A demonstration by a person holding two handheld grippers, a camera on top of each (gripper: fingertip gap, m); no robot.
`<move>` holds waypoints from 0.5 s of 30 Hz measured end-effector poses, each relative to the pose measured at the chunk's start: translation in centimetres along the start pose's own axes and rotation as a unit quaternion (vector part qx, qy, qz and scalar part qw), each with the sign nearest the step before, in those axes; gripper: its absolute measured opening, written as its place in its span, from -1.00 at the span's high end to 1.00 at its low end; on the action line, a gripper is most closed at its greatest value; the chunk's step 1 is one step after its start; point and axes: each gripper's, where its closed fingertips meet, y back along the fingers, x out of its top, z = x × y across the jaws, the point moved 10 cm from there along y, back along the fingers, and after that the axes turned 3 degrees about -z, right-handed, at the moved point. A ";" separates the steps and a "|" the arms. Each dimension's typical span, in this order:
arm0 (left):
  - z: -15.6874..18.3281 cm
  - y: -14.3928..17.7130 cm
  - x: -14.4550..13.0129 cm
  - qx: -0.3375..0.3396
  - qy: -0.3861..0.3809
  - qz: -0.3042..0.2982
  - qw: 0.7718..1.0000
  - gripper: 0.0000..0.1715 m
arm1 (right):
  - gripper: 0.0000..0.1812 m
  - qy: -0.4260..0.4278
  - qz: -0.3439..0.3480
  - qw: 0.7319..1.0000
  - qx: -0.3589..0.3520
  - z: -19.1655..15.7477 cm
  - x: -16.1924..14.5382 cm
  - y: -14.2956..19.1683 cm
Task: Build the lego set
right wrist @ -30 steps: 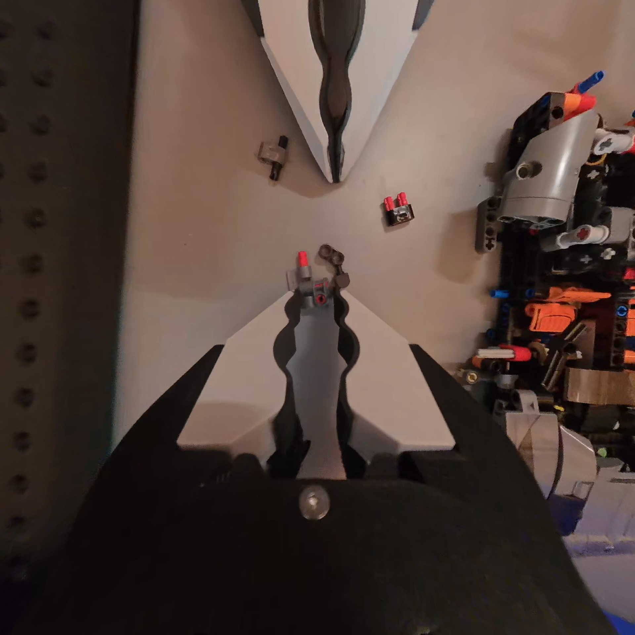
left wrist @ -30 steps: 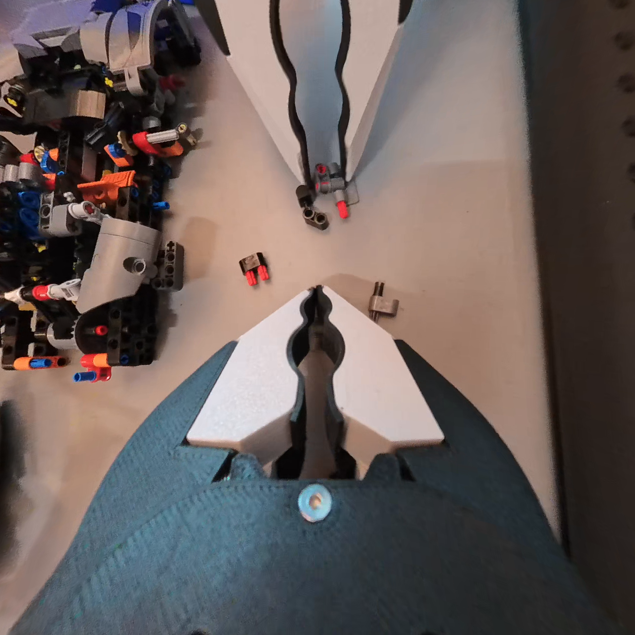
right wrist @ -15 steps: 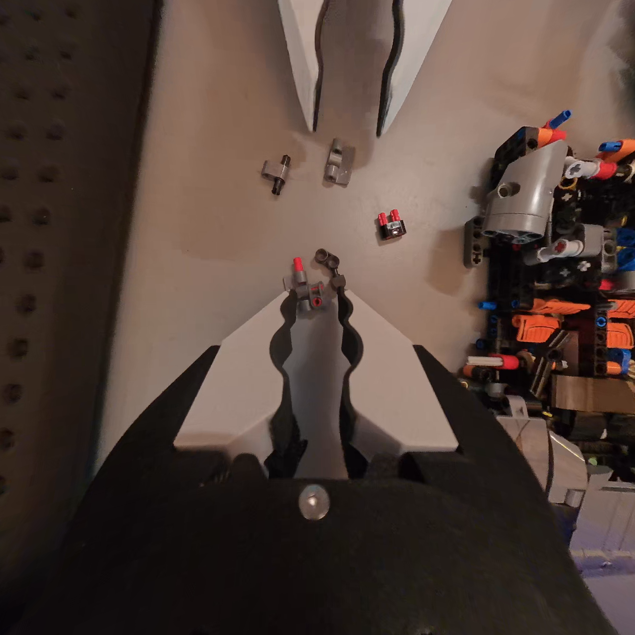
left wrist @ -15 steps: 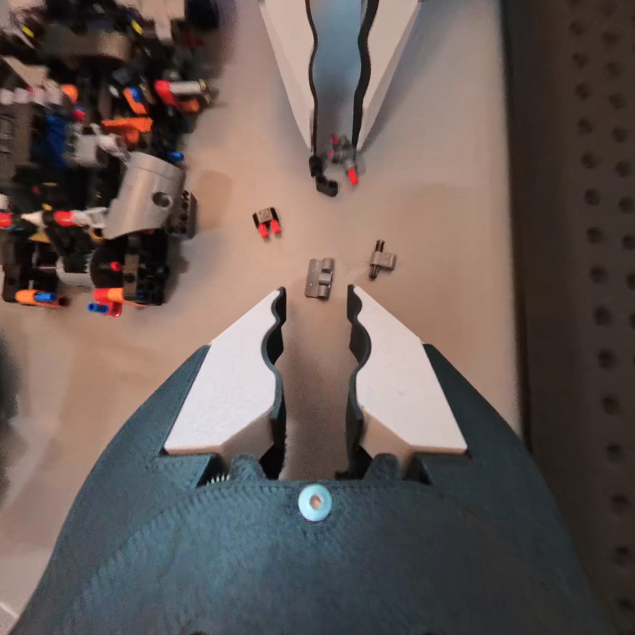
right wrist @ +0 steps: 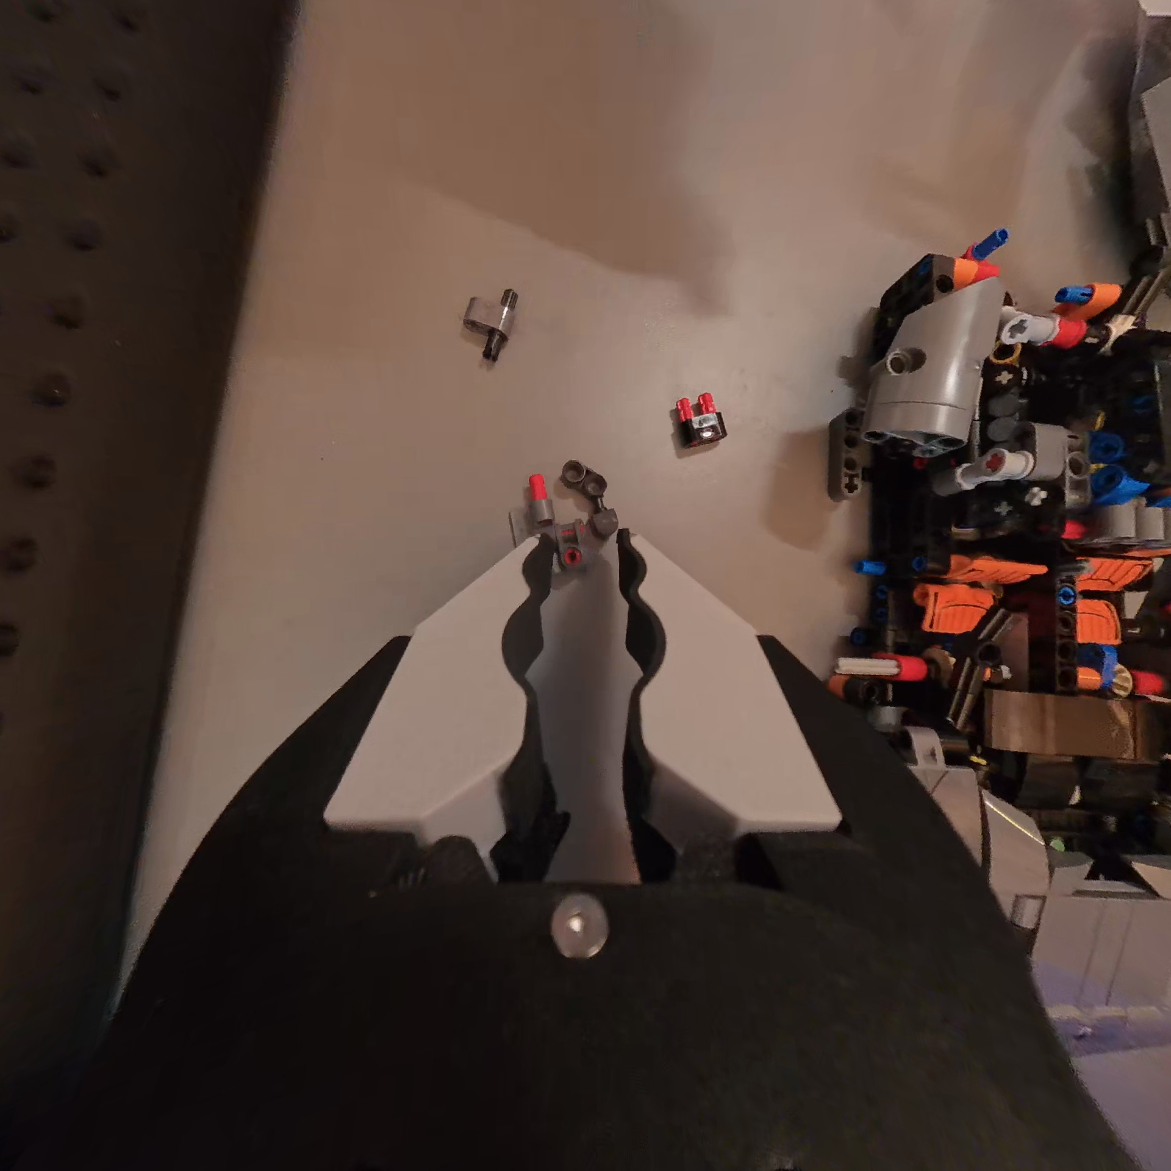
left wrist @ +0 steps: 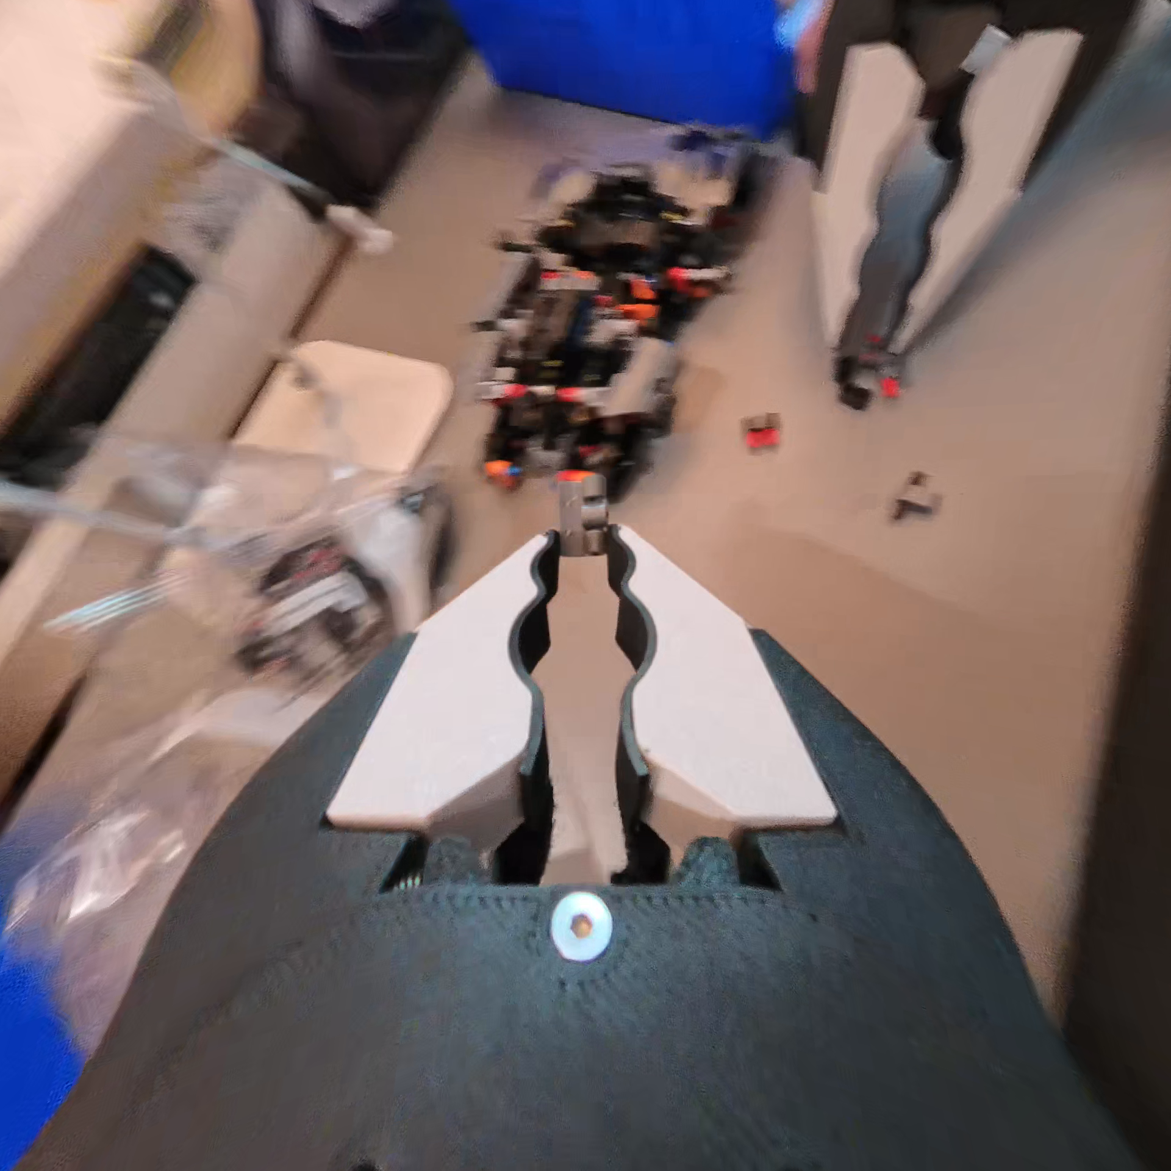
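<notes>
The left gripper [left wrist: 582,540] has its jaws pinched on a small grey piece [left wrist: 582,514], held up off the worktop [left wrist: 824,633]. The right gripper [right wrist: 578,538] has its jaws clamped on a little grey and red bundle of pieces [right wrist: 570,529]. Farther off sits the big half-built lego model [right wrist: 1014,538], with a red and black piece [right wrist: 699,423] near it.

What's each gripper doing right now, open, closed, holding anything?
Left gripper: shut on a small grey piece.
Right gripper: shut on a small grey and red sub-assembly.
</notes>
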 end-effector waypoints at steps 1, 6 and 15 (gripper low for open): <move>-1.3 1.4 -0.2 0.025 0.010 0.001 1.000 0.85 | 0.79 0.000 0.003 1.000 0.002 0.1 0.0 0.0; -7.1 5.5 -1.7 0.109 0.045 -0.013 0.993 0.86 | 0.80 -0.002 0.010 1.000 0.008 0.2 0.0 -0.2; -11.0 5.9 -4.2 0.175 0.093 -0.018 0.980 0.86 | 0.80 0.001 0.009 1.000 0.010 0.1 -0.1 -0.2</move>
